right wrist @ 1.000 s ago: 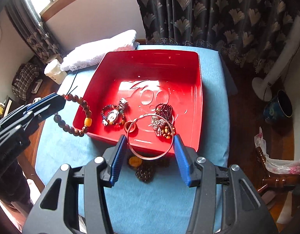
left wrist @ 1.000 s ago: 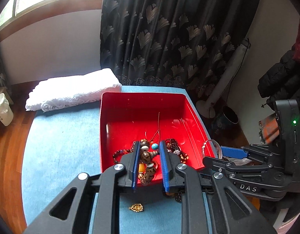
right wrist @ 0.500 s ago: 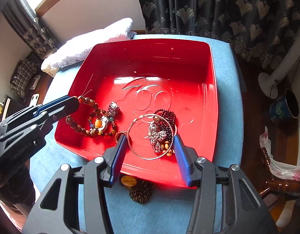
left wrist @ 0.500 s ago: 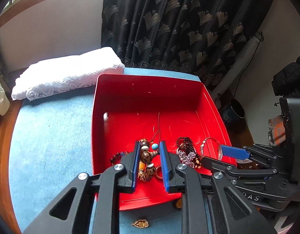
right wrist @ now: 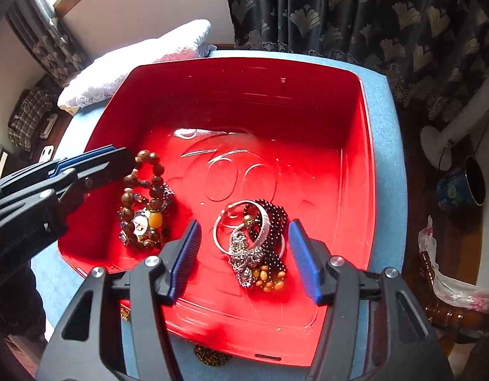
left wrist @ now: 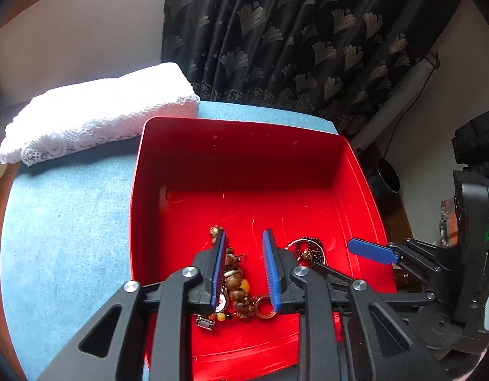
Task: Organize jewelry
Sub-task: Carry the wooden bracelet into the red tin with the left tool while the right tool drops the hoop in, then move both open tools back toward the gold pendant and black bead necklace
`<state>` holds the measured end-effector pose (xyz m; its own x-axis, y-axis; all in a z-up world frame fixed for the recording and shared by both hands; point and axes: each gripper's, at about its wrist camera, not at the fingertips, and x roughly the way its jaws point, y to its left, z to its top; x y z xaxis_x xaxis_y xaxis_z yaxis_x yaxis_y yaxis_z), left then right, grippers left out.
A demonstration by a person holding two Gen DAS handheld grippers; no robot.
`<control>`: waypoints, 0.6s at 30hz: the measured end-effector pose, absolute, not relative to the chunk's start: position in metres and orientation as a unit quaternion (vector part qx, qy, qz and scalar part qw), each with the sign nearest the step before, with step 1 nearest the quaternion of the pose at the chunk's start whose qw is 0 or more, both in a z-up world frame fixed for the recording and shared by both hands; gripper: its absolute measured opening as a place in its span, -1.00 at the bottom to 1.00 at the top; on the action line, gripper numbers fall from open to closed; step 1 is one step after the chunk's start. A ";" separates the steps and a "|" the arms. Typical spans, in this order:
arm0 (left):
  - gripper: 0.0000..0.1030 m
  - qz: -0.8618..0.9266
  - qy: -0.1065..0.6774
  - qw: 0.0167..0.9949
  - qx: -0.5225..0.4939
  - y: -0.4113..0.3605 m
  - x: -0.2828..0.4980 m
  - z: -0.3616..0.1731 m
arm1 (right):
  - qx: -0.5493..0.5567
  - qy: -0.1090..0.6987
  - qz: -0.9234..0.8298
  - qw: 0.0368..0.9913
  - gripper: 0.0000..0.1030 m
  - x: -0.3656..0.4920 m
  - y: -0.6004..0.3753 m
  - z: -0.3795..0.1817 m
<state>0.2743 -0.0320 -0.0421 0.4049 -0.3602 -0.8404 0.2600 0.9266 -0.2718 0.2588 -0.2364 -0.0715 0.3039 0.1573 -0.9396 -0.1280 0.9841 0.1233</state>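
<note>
The left claw (left wrist: 244, 265) is pointing down into the red tray (left wrist: 231, 133) in its own view, its jaws opening with nothing pressed between the pads, and the bead bracelet (left wrist: 234, 281) is lying on the tray floor under and beside its left finger, near the front wall. In the right view, the right claw (right wrist: 244, 254) is opening too, gripping nothing, and the silver bangle (right wrist: 242, 227) is resting on the dark bead pile (right wrist: 269, 247) on the tray floor between its fingers, clear of both pads, while the tray is sitting on a blue cloth (right wrist: 387, 146).
</note>
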 end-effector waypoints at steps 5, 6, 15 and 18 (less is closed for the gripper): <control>-0.16 -0.165 0.505 0.846 -0.046 -0.021 0.261 -0.036 | 0.015 0.577 0.069 0.813 0.27 0.252 -0.249 -0.066; -0.14 -0.162 0.503 0.848 -0.042 -0.020 0.257 -0.035 | 0.015 0.577 0.065 0.814 0.31 0.250 -0.251 -0.064; 0.36 -0.136 0.473 0.870 -0.012 -0.003 0.215 -0.011 | 0.032 0.561 0.076 0.824 0.72 0.218 -0.258 -0.040; 0.51 -0.130 0.469 0.874 -0.006 0.004 0.198 -0.005 | 0.032 0.554 0.082 0.828 0.77 0.201 -0.258 -0.029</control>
